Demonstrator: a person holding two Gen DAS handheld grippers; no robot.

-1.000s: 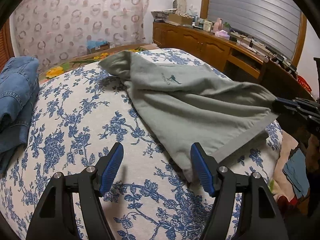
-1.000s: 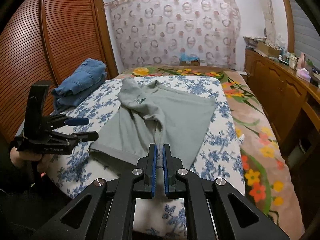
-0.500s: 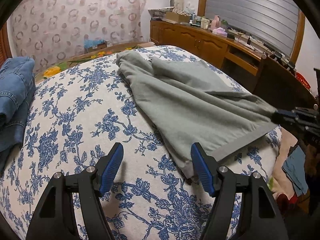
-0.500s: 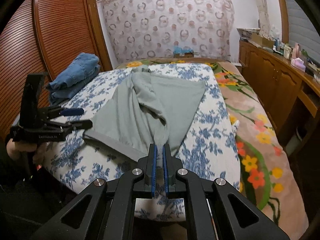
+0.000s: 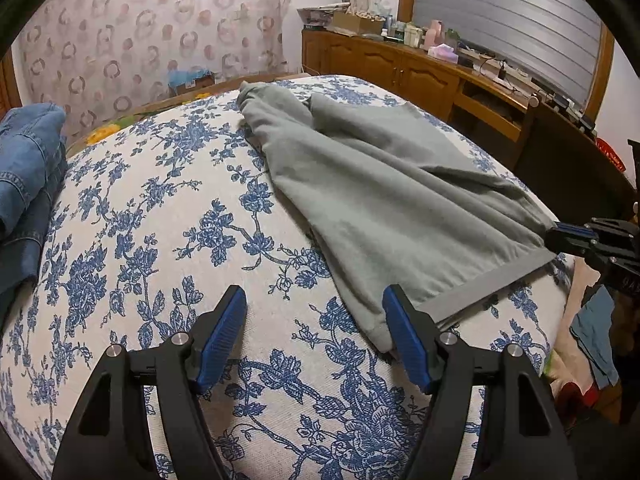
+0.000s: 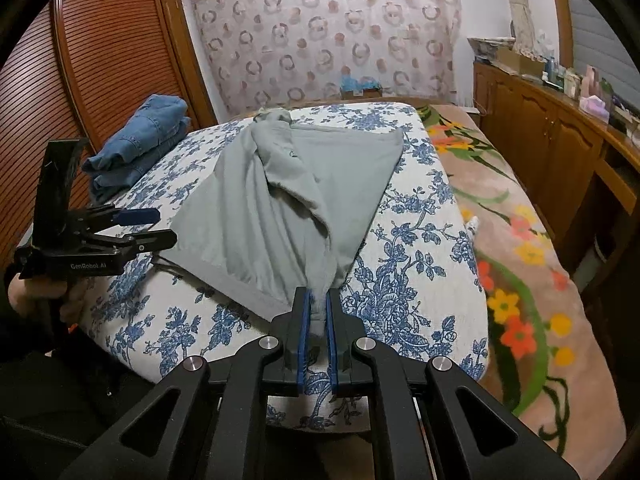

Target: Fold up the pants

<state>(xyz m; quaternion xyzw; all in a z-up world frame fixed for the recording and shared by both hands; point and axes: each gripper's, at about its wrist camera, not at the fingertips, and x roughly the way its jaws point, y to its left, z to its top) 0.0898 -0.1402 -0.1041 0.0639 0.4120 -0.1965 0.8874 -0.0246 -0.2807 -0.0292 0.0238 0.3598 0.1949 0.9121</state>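
Grey pants point(image 5: 380, 200) lie across the blue-flowered bed sheet point(image 5: 160, 240), stretched from the far end towards the near edge. My right gripper point(image 6: 318, 294) is shut on a bunched corner of the grey pants point(image 6: 240, 208) at the bed's near edge, and the cloth rises in a taut ridge to it. In the left wrist view the right gripper point(image 5: 560, 232) shows at the right, clamped on that corner. My left gripper point(image 5: 313, 292) stands open over the sheet, its right finger point(image 5: 404, 336) beside the pants' grey hem, with nothing between its fingers. From the right wrist view, the left gripper point(image 6: 166, 224) hovers by the hem's left corner.
Folded blue jeans point(image 5: 28, 168) point(image 6: 140, 140) are stacked at the bed's left side. A wooden cabinet point(image 6: 540, 128) with clutter on top runs along the right wall. A flowered blanket point(image 6: 520, 240) covers the bed's right part. A slatted wardrobe point(image 6: 100, 60) stands at the left. A hand point(image 6: 36, 292) holds the left gripper.
The pants have been drawn tighter towards the right gripper; the upper layer has bunched into a ridge, and the printed logo no longer shows in the left wrist view. Both grippers' jaws are unchanged.
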